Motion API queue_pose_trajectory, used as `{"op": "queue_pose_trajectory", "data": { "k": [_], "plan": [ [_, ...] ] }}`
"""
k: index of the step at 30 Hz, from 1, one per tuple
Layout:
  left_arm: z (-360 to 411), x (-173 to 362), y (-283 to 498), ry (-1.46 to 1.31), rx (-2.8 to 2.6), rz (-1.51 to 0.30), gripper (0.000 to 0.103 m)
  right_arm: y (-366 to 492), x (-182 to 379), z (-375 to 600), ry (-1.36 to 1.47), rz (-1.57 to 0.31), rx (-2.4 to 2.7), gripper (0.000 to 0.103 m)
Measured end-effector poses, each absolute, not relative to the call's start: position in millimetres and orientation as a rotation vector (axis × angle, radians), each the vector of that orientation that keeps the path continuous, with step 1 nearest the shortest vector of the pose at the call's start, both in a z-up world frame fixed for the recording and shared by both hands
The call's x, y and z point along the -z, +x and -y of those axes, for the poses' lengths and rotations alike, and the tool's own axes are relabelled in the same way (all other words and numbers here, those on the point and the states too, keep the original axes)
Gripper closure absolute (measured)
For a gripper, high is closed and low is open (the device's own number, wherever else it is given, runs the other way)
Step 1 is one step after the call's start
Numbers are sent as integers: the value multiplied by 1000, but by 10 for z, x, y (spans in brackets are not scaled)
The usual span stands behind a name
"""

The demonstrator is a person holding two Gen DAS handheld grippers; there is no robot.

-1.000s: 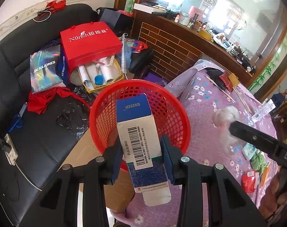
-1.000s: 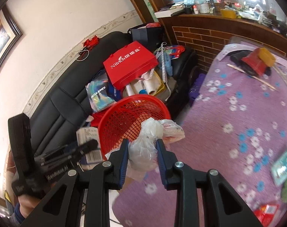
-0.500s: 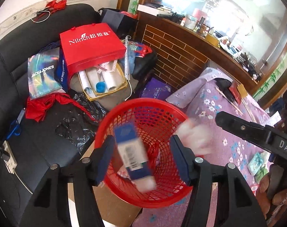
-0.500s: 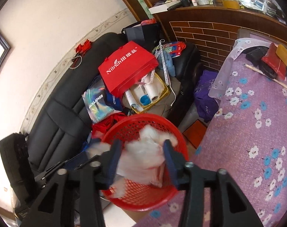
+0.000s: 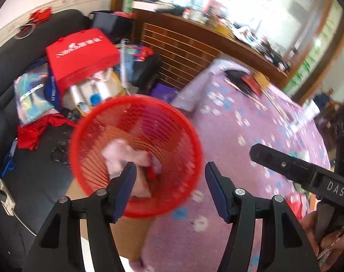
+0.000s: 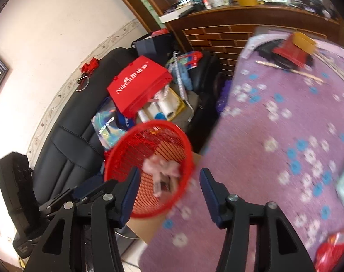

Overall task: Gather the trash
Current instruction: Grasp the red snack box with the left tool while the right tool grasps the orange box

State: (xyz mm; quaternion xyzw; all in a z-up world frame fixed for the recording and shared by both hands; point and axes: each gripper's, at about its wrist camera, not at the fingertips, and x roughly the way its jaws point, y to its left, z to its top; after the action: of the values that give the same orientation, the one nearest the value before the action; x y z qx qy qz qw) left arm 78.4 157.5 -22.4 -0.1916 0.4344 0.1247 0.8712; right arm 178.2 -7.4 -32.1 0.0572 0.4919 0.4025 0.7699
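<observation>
Jaws of both grippers empty; crumpled white trash blurred inside red basket.

Two fisheye wrist views, both angled down along their own fingers at one shared spot

Left wrist: looking forward and down from just behind the left gripper, close above the red basket, which sits ahead and slightly left of the fingers; purple floral tablecloth to the right, black sofa to the left, right gripper entering at right. Right wrist: set just behind the right gripper, a little farther off, basket ahead-left, cloth right, sofa left, left gripper low at left. Shared: basket, sofa with red bag, brick counter, tablecloth
</observation>
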Motion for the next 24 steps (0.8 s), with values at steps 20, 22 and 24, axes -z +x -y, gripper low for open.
{"op": "queue_pose_trajectory", "data": {
  "k": [20, 22, 24],
  "plan": [
    [493, 331, 1110, -231, 58, -1049, 40, 1804, 446, 3170, -8, -923, -361, 29],
    [611, 349, 1119, -228, 72, -1062, 38, 1904, 513, 3341, -62, -931, -354, 25],
    [721, 367, 1125, -230, 84, -1075, 37, 1989, 595, 3443, -86, -945, -372, 25]
  ]
}}
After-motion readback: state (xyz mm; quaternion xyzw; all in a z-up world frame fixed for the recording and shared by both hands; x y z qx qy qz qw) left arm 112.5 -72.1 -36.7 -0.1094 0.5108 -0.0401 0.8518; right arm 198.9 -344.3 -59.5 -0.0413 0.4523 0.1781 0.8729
